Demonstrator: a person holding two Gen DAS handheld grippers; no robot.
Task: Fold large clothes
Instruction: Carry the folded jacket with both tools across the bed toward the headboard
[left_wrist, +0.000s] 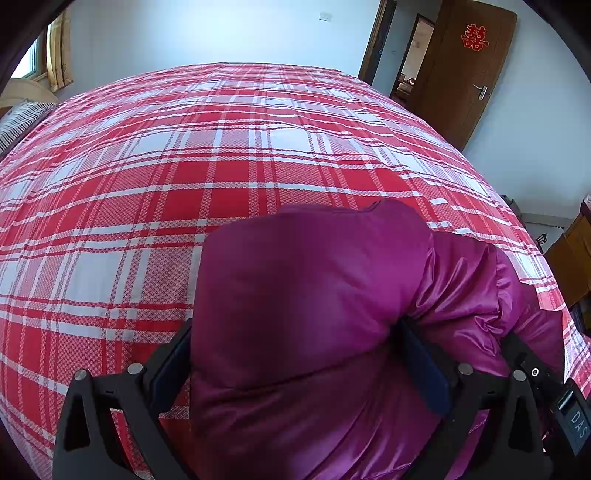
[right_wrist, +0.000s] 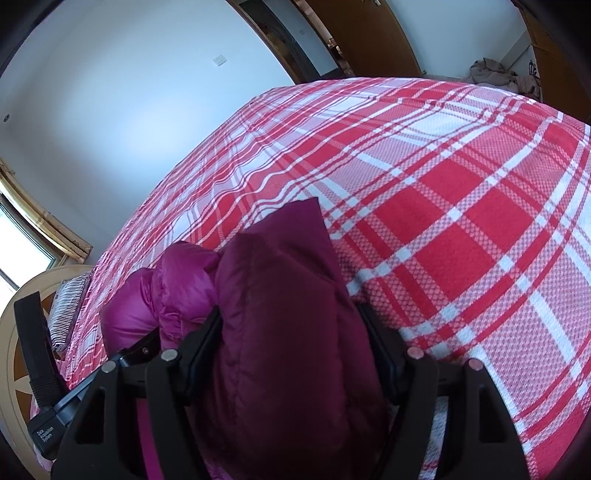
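A shiny magenta padded jacket (left_wrist: 314, 295) is bunched between both grippers above a bed with a red and white plaid cover (left_wrist: 184, 166). My left gripper (left_wrist: 295, 354) is shut on a thick fold of the jacket, which fills the space between its fingers (left_wrist: 170, 369) and spills to the right. My right gripper (right_wrist: 288, 339) is shut on another thick fold of the same jacket (right_wrist: 280, 295); the rest of the jacket (right_wrist: 177, 280) hangs to its left. The left gripper body (right_wrist: 122, 362) shows at the left of the right wrist view.
The plaid cover (right_wrist: 443, 221) spreads wide ahead of both grippers. A brown door (left_wrist: 461, 74) and an open doorway stand at the far right. A striped pillow (right_wrist: 68, 314) and headboard lie at the left. A pile of clothes (right_wrist: 495, 74) sits beyond the bed.
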